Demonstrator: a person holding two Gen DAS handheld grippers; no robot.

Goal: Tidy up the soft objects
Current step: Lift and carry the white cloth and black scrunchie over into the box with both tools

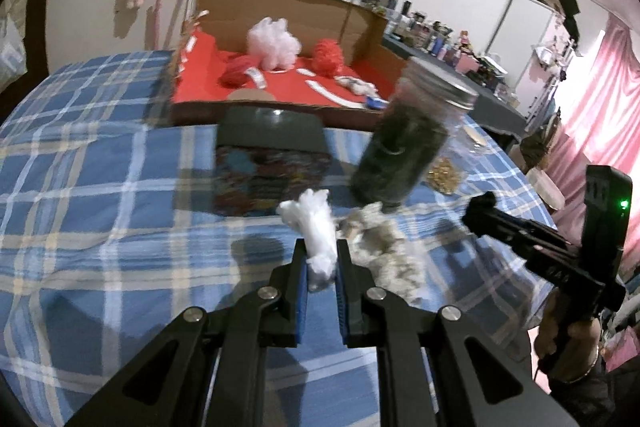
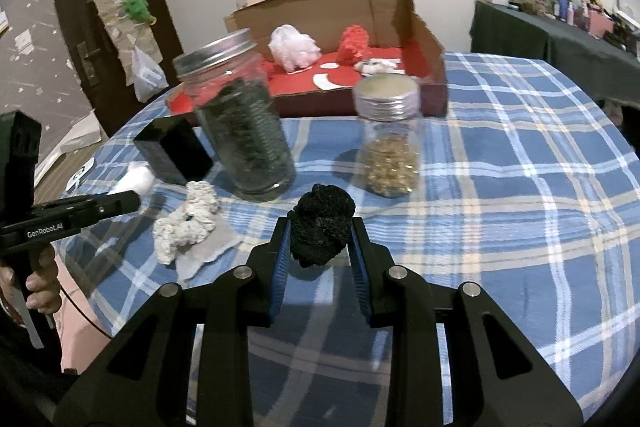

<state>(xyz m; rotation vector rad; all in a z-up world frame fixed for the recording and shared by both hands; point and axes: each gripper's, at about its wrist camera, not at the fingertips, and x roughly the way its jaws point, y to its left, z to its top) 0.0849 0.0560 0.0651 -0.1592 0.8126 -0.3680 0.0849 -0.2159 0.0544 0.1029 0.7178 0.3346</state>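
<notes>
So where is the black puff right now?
In the right wrist view the black puff sits low at centre, pinched in the right tongs, just in front of the dark-filled jar and the gold-filled jar.

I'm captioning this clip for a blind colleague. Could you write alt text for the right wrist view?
The right hand-held gripper clamps a black yarn ball above a blue plaid tablecloth. Ahead stand a dark-filled jar and a smaller gold-filled jar, with a red-lined cardboard box of fluffy balls behind. The left hand-held gripper enters at left beside a cream yarn clump.
</notes>
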